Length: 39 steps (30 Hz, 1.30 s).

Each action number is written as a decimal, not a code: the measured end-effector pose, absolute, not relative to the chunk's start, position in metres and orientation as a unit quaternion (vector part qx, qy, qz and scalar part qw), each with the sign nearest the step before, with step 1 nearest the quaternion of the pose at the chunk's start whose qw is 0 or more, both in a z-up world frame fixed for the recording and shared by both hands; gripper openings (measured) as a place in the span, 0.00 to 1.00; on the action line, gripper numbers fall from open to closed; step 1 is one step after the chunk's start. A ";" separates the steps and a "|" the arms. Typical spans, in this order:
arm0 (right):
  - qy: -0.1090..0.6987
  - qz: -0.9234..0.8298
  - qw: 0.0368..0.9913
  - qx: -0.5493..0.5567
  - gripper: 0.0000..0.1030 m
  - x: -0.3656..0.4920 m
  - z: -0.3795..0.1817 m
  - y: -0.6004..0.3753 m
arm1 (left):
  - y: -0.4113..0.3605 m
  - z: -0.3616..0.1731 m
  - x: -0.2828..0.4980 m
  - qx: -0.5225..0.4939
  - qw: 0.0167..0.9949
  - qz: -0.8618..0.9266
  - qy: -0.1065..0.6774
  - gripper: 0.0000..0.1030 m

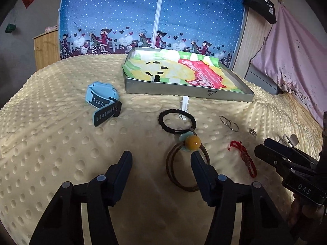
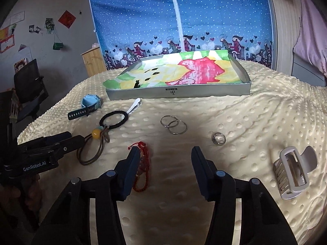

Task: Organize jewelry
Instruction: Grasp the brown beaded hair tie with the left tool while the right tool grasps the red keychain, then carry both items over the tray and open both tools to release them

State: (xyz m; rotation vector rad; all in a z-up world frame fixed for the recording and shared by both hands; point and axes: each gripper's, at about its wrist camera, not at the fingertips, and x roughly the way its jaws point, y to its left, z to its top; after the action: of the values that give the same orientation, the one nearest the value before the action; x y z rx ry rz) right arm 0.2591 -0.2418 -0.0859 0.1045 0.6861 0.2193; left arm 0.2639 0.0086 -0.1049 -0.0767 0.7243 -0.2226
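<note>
Your left tongs (image 1: 161, 159) hover half spread over the bed (image 1: 61, 138) with nothing between them, their right tip just above the brown hair tie (image 1: 173, 175) with the amber bead (image 1: 193, 142); your right tongs (image 2: 163, 155) are likewise part open and empty, the left tip over the red cord bracelet (image 2: 143, 169). The tie is light, soft and floppy, so pinch the doubled elastic beside the bead, not the smooth round bead, which would likely slip. Its long axis runs from the bead toward you, the loop end nearest. The cord bracelet is limp too; take it mid-length, where the knots give purchase. It lies lengthwise toward you, its loop nearest the camera. The thin metal rings (image 2: 173, 125) look slippery and lie flat. The tray (image 2: 244, 75) waits beyond, at the far side of the bed.
</note>
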 end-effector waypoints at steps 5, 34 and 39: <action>0.347 0.121 0.929 0.044 0.36 0.260 -0.090 -0.235 | -0.002 -0.110 0.265 -0.017 0.923 -0.123 0.364 0.42; 0.342 0.144 0.926 0.074 0.08 0.262 -0.084 -0.222 | -0.003 -0.079 0.261 -0.031 0.928 -0.151 0.338 0.03; 0.312 0.142 0.936 0.079 0.08 0.261 -0.066 -0.226 | -0.004 -0.058 0.264 -0.037 0.931 -0.173 0.319 0.03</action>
State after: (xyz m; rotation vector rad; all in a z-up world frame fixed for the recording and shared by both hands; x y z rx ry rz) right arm 0.2607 -0.2262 -0.0655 0.1615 0.6387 0.2906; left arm 0.2639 -0.0039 -0.0582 -0.0763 0.6522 -0.3539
